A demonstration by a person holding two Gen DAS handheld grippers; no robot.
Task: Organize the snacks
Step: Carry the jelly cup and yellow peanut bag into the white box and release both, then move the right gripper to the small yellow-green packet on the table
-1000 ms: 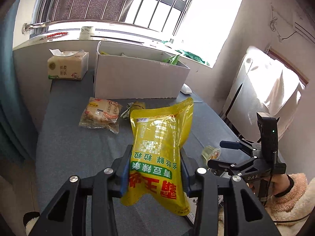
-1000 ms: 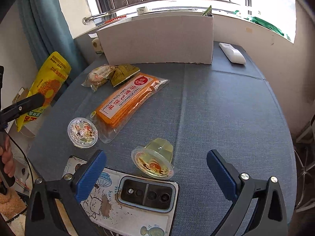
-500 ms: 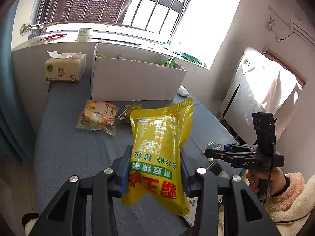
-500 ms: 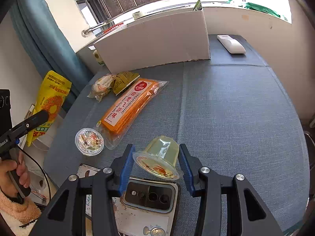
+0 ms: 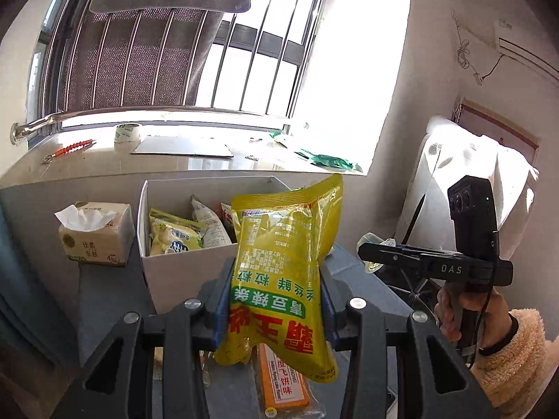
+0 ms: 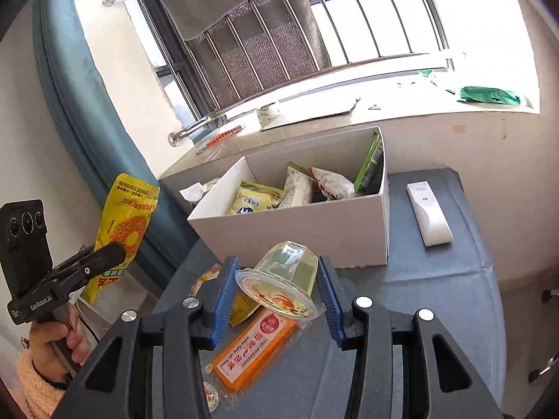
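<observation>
My left gripper (image 5: 276,289) is shut on a yellow snack bag (image 5: 283,265), held upright in the air in front of the white cardboard box (image 5: 181,272). The bag also shows in the right wrist view (image 6: 122,223). My right gripper (image 6: 277,286) is shut on a clear jelly cup (image 6: 283,279), lifted above the table before the box (image 6: 297,234). The box holds several snack packets (image 6: 258,199). An orange cracker pack (image 6: 251,352) lies on the blue-grey table under the cup, also in the left wrist view (image 5: 283,380).
A tissue pack (image 5: 94,234) stands left of the box. A white remote (image 6: 428,213) lies right of the box. Another jelly cup (image 6: 209,396) sits at the table's near edge. A windowsill (image 5: 209,160) runs behind the box; a teal curtain (image 6: 87,104) hangs left.
Both grippers have risen and moved toward the box, whose inside now shows. The right gripper, open around the jelly cup a second ago, closed on it and lifted it.
</observation>
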